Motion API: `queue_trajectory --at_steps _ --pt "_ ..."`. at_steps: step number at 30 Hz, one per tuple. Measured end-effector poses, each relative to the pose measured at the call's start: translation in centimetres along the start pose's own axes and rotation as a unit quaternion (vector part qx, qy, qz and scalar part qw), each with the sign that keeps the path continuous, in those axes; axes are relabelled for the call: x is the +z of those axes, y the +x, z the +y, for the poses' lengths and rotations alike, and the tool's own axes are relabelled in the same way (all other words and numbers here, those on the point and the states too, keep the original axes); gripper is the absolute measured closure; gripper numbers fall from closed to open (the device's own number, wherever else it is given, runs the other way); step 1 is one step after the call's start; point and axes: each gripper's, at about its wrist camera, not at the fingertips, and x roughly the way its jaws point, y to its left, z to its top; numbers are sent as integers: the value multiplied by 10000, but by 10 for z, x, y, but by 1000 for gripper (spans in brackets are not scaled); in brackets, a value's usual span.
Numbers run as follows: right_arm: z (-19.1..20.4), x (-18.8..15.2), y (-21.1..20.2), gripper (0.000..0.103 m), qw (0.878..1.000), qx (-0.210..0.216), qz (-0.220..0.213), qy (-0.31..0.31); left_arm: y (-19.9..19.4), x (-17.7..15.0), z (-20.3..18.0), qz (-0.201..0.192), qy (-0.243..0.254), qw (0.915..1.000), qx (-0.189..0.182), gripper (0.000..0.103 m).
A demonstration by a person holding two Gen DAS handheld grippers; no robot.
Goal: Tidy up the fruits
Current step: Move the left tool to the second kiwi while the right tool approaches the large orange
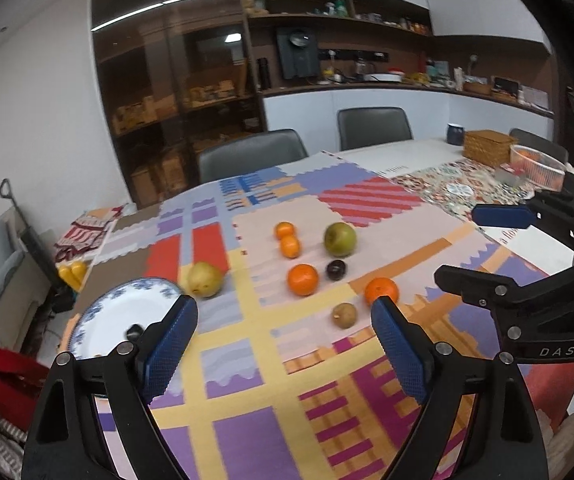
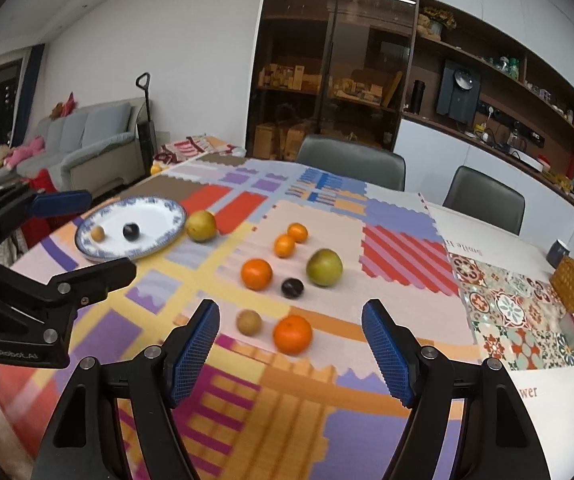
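Both my tongs, left [image 1: 283, 344] and right [image 2: 291, 354], gape empty; the orange [image 2: 292, 334] at twelve could roll off the desk [image 2: 367, 420] if nudged.

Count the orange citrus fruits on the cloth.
4, all on the cloth, none on the plate: two small ones touching at the back, a bigger one mid-cloth, and the nearest beside a small brown fruit. None looks hidden.
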Motion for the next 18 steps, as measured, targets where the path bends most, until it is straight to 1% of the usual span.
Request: queue_trajectory --at_steps 6,12,14,15,16,17,18 --pt "-13 -11 15 29 9995 75 217 -203 29 -3 -11 57 294 9989 -352 16" --pt "-14 -20 43 30 9971 256 533 -472 63 -9 -8 271 399 9962 -727 28" --pt "-13 -23 54 35 9955 291 662 -605 73 -11 -10 352 504 9946 -833 33" --pt "-12 -24 60 40 9946 330 734 -651 79 -12 -11 410 578 9934 -905 37" --pt "-12 -26 67 44 9935 391 831 -670 84 -13 -12 470 614 9923 -967 39" --pt "-13 -27 74 46 9921 509 937 -663 89 -13 -13 538 654 9906 -1078 42" --pt "-13 -28 79 50 9911 591 996 -660 94 -14 -14 604 710 9884 -1196 44"
